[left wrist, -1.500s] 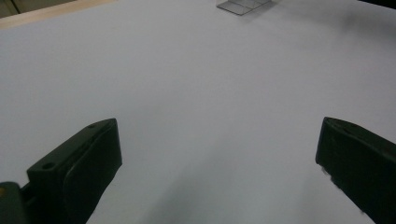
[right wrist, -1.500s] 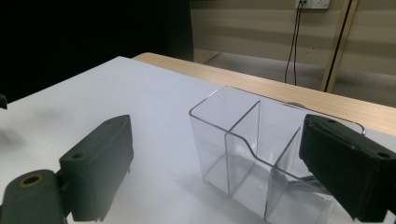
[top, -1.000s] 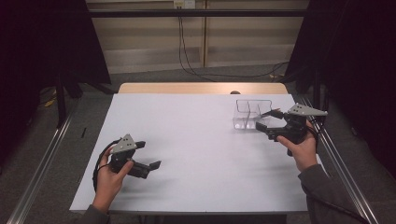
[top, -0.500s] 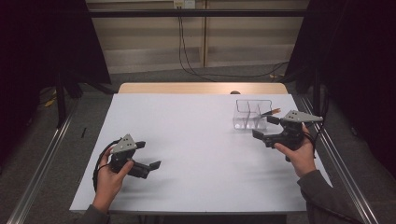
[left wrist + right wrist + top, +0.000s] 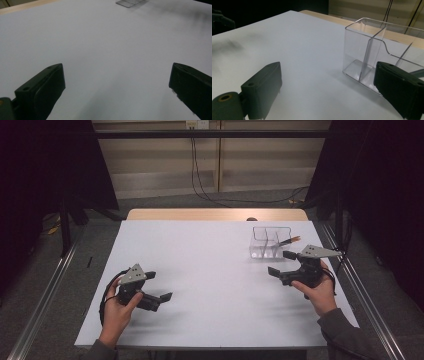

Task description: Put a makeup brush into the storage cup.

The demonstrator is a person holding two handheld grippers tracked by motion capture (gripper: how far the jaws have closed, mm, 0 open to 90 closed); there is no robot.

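1. a white table (image 5: 215, 270) stands in a dim room.
2. the right gripper (image 5: 281, 264) hovers with jaws wide apart, empty, just beside the clear divided organizer (image 5: 270, 242) at the table's far right.
3. a pen (image 5: 288, 240) lies in the organizer.
4. the left gripper (image 5: 159, 287), jaws spread and empty, sits near-left.

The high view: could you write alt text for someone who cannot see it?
A person's two hands each hold a black two-jaw gripper over a white table: the right gripper open beside a clear divided plastic box with an orange-tipped pen or brush in it, the left gripper open near the front left.
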